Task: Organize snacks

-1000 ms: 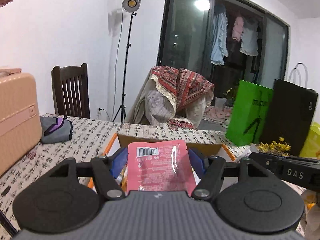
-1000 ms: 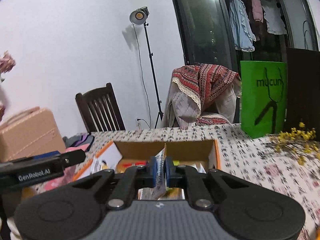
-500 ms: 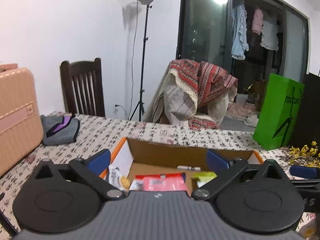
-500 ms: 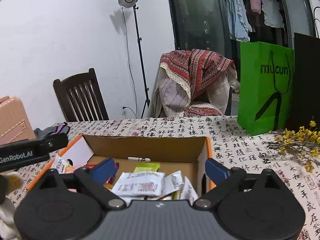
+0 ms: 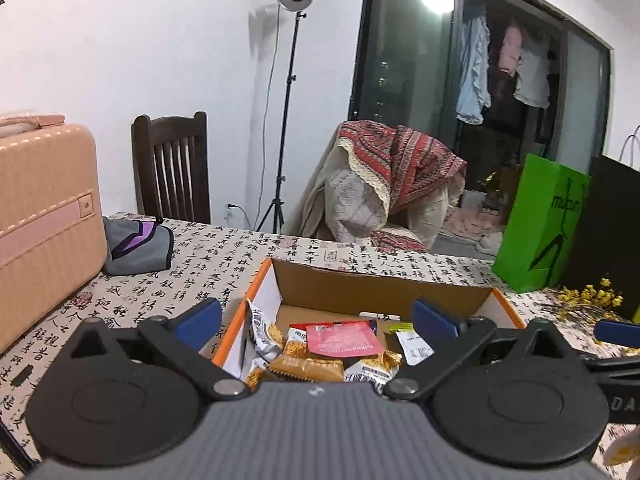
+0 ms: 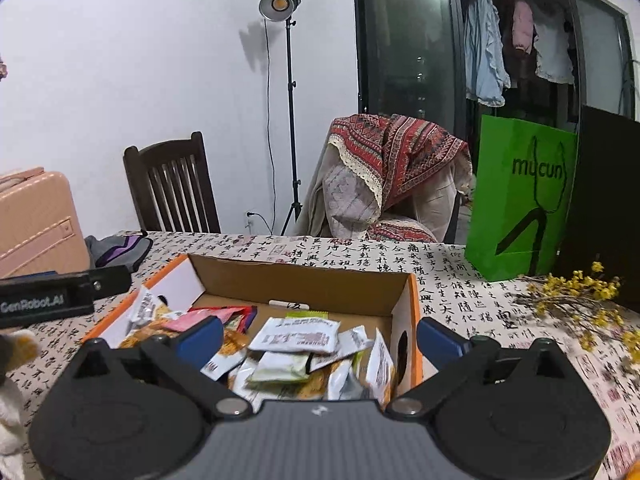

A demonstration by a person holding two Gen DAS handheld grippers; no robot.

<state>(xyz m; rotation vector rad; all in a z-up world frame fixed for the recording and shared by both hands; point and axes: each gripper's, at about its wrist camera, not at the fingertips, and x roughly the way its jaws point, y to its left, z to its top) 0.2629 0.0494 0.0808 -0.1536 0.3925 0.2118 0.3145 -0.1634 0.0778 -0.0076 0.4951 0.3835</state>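
Observation:
An open cardboard box [image 5: 380, 292] with orange edges sits on the table, with several snack packets piled inside. A pink packet [image 5: 344, 338] lies flat on top of the pile in the left wrist view. My left gripper [image 5: 316, 318] hangs over the box's near left part, open, with nothing between its blue pads. In the right wrist view the box [image 6: 304, 284] holds a white packet [image 6: 296, 336] lying loose on the heap. My right gripper [image 6: 320, 336] is above the box's near right part. Its jaws are opening and nothing is between them.
A pink suitcase [image 5: 44, 220] and a grey pouch [image 5: 136, 248] stand to the left on the patterned tablecloth. A green paper bag [image 6: 520, 204], a black bag [image 6: 608, 208] and yellow dried flowers [image 6: 576, 292] are to the right. A wooden chair [image 5: 172, 168] stands behind.
The left gripper opened and let go of the pink packet, which now lies in the box. The right gripper opened from a white packet, now on the pile. Both views dipped towards the box.

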